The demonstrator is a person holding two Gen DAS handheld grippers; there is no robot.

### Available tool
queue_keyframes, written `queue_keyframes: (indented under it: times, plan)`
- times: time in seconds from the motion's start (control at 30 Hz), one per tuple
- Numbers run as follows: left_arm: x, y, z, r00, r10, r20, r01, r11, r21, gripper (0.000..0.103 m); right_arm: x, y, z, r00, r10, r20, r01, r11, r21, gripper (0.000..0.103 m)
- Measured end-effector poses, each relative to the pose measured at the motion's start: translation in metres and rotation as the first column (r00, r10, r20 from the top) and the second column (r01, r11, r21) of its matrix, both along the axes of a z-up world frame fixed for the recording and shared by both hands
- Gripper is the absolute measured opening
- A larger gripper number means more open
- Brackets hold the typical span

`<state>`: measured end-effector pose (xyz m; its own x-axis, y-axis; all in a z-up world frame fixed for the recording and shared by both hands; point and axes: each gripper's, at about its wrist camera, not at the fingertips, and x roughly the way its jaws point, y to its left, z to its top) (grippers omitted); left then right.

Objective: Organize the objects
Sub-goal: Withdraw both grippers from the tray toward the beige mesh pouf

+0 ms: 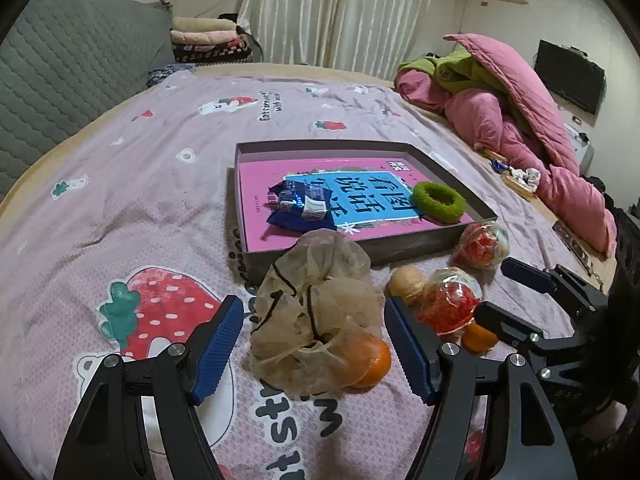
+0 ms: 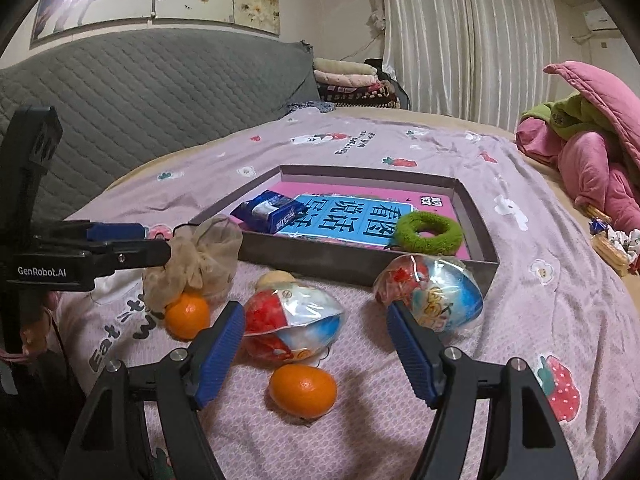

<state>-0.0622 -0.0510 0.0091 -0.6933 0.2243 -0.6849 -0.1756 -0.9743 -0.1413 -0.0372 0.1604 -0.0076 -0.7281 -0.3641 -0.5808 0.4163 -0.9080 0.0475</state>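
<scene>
Right gripper [image 2: 316, 350] over toys and fruit on the bedspread [image 2: 400, 432]

Its jaws stand wide, nothing pressed between the pads; a wrapped toy egg [image 2: 294, 330] and a mandarin [image 2: 303, 390] lie between them. A second egg [image 2: 434, 300] sits just beside the tray [image 2: 360, 262], perhaps touching its wall, with a green ring [image 2: 426, 232] inside

On the bedspread [image 2: 520, 300] just outside the tray's near edge lie two oranges [image 2: 303, 390] [image 2: 187, 315], two wrapped toy eggs [image 2: 294, 328] [image 2: 430, 296], one beige mesh scrunchie [image 1: 316, 308] and one small tan round thing [image 1: 406, 282], too hidden to name. Inside the one shallow tray [image 2: 360, 266] sit one pink book [image 1: 264, 176], one blue snack packet [image 1: 300, 204] and one green scrunchie [image 2: 426, 232].
</scene>
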Motion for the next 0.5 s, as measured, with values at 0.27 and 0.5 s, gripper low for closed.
queue_keyframes:
  times: [0.27,0.5]
  plan:
    - [0.006,0.005,-0.005,1.000,-0.006,0.019,0.006,1.000,-0.005,0.074,0.008,-0.008,-0.002,1.000,0.017,-0.009,-0.016,0.999,0.028,0.073]
    - [0.012,0.014,-0.014,0.999,-0.029,0.035,0.030,0.999,-0.032,0.074,0.011,-0.011,-0.004,1.000,0.024,-0.008,-0.024,0.999,0.044,0.073]
